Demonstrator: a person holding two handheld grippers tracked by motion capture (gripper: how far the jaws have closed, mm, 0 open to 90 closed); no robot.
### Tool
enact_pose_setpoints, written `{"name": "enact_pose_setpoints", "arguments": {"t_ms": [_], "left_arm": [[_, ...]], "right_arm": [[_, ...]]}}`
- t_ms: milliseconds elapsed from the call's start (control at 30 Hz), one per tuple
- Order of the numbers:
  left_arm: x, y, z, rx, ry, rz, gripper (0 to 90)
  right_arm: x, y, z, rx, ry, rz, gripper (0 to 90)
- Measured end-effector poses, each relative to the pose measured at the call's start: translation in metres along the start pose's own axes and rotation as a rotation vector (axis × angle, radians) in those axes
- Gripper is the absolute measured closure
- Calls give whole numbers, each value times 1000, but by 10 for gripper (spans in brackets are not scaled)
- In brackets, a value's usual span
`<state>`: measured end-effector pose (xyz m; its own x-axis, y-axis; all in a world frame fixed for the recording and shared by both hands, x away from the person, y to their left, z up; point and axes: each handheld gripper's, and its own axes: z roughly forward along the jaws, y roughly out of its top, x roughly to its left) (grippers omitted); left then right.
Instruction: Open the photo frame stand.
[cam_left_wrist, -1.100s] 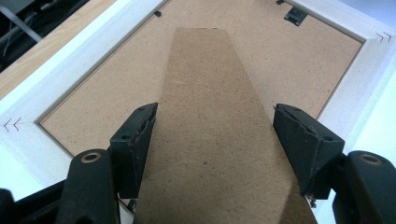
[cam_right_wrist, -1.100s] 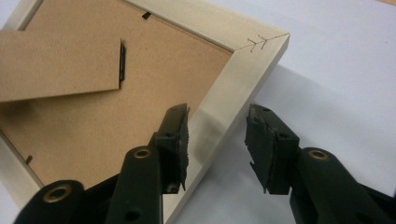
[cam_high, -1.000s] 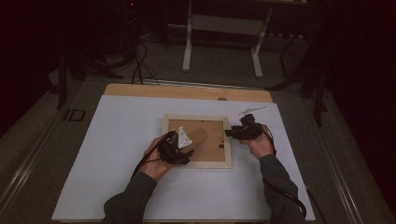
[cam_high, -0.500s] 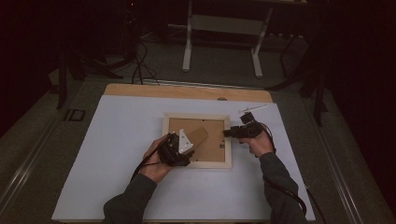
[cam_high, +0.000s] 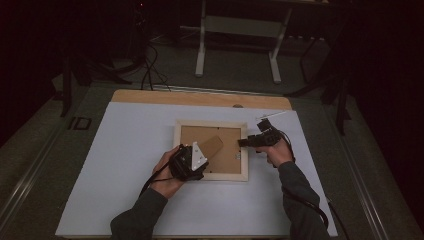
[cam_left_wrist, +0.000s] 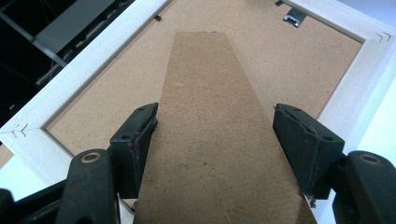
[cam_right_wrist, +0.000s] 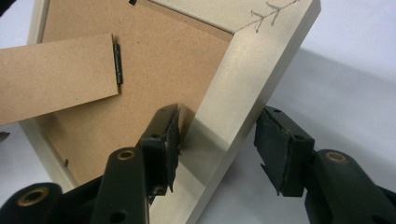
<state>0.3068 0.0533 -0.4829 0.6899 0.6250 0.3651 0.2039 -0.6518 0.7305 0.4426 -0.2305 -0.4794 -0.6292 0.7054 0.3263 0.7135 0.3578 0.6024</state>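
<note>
In the left gripper view, the left hand-held gripper (cam_left_wrist: 215, 140) has its two black jaws on both sides of the brown stand flap (cam_left_wrist: 212, 126) of the picture frame (cam_left_wrist: 42, 126); the left pad lies against the flap's edge, while the right pad stands a little apart from it, so I cannot tell if the flap is really clamped. This view also shows one small metal hanger (cam_left_wrist: 294, 17) at the far edge of the backing board, which the high view is too small to show clearly. In the right gripper view, the right hand-held gripper (cam_right_wrist: 217, 140) is released: its jaws have just been opening, and the pale wooden rail of the frame (cam_right_wrist: 243, 84) is between them, with the left pad near the inner edge and the right pad clearly away from the outer side. Here one dark hinge (cam_right_wrist: 117, 63) at the end of the flap is visible. The high view gives what the close views cannot: the single frame (cam_high: 210, 174) lies face down near the middle of the white desk (cam_high: 125, 165), one gripper at its near left corner (cam_high: 187, 162) and one at its right side (cam_high: 250, 142), each held by one hand with a dark sleeve. The left hand and gripper cover the near left corner of the frame. Farther away there is a wooden strip (cam_high: 200, 97) along the desk's far edge, then a dark floor with cables (cam_high: 150, 70) and one pale metal stand (cam_high: 237, 45).
</note>
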Motion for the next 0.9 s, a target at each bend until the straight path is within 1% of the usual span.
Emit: {"name": "enact_pose_setpoints", "arguments": {"t_ms": [100,233,300,367,467,633,667,767,833,867,900], "left_arm": [[0,-1,0,-4,-3,2,342],[2,-2,0,-2,-13,-3,341],[3,-3,1,3,-24,-19,339],[6,-4,2,10,-41,-46,337],[7,-5,4,16,-54,-62,337],[9,-6,6,40,-65,-64,326],[11,-7,6,31,-88,-90,326],[16,-7,5,12,-129,-134,327],[21,-8,4,6,-167,-173,327],[24,-8,5,5,-195,-201,326],[26,-8,5,4,-206,-214,326]], "right_arm": [[-1,1,-2,5,6,11,519],[0,0,-4,2,6,18,524],[0,-1,-4,-4,4,20,525],[0,-2,-4,-13,2,23,527],[1,-3,-3,-20,-2,33,529],[1,-5,-2,-32,-5,39,531],[1,-5,-2,-33,-8,40,531],[2,-5,-3,-44,-11,30,533],[3,-6,-4,-48,-14,25,533],[4,-6,-4,-51,-16,23,534],[4,-6,-5,-52,-17,19,534]]}}
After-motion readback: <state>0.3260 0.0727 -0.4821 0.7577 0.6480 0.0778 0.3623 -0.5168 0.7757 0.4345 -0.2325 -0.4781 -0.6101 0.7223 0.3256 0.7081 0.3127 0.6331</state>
